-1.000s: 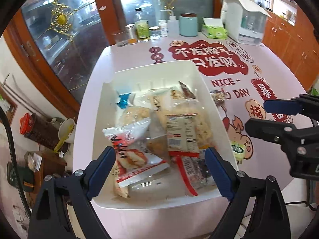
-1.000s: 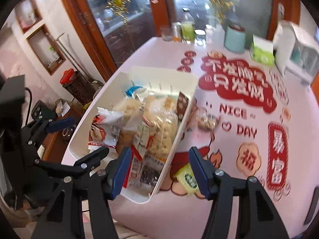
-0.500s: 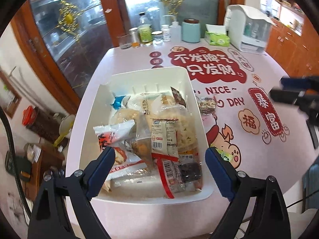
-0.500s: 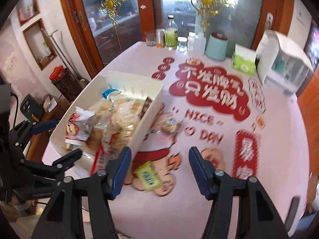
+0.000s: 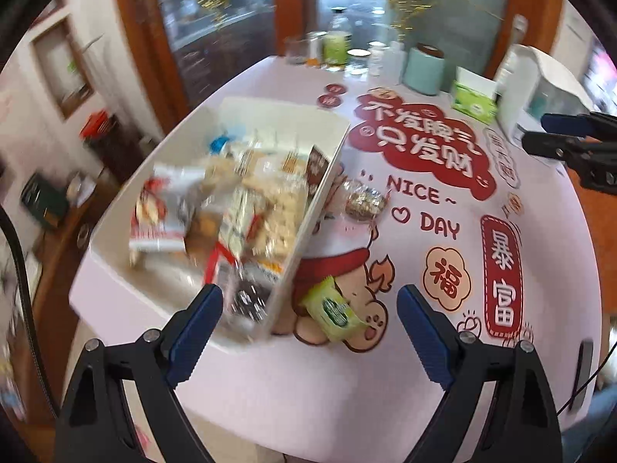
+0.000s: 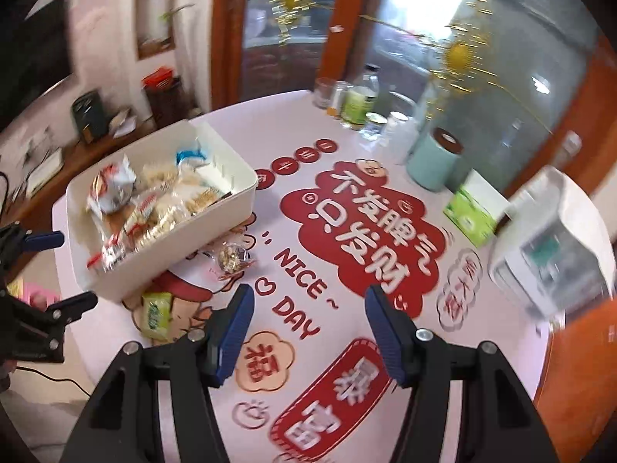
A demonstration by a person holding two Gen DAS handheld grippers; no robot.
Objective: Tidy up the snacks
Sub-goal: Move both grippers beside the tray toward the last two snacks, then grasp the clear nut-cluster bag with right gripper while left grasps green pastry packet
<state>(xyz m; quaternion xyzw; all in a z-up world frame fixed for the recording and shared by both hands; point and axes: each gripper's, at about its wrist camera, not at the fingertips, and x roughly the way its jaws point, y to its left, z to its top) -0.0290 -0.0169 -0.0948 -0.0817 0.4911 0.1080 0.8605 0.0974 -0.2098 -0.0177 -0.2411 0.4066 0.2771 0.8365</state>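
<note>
A white bin [image 5: 123,281] [image 6: 231,208] full of several snack packets stands on the left side of the pink table. Two snacks lie on the table beside it: a green packet [image 5: 333,308] [image 6: 156,314] and a clear wrapped snack with gold and brown pieces [image 5: 362,202] [image 6: 231,256]. My left gripper [image 5: 308,324] is open and empty, above the green packet and the bin's near corner. Over the printed tablecloth right of the bin my right gripper [image 6: 308,324] hovers open and empty; it also shows at the right edge of the left wrist view [image 5: 570,142].
At the table's far end stand bottles and jars [image 5: 335,48], a teal canister [image 5: 424,65] [image 6: 435,162], a green tissue box [image 5: 474,96] [image 6: 468,212] and a white appliance [image 5: 540,88] [image 6: 555,239]. Wooden cabinets and glass doors lie beyond. A dark strip [image 5: 582,374] lies at the right table edge.
Both grippers have swung to the right and rolled. The left one went from over the bin's middle to its right corner; the right one left the bin for the printed cloth.
</note>
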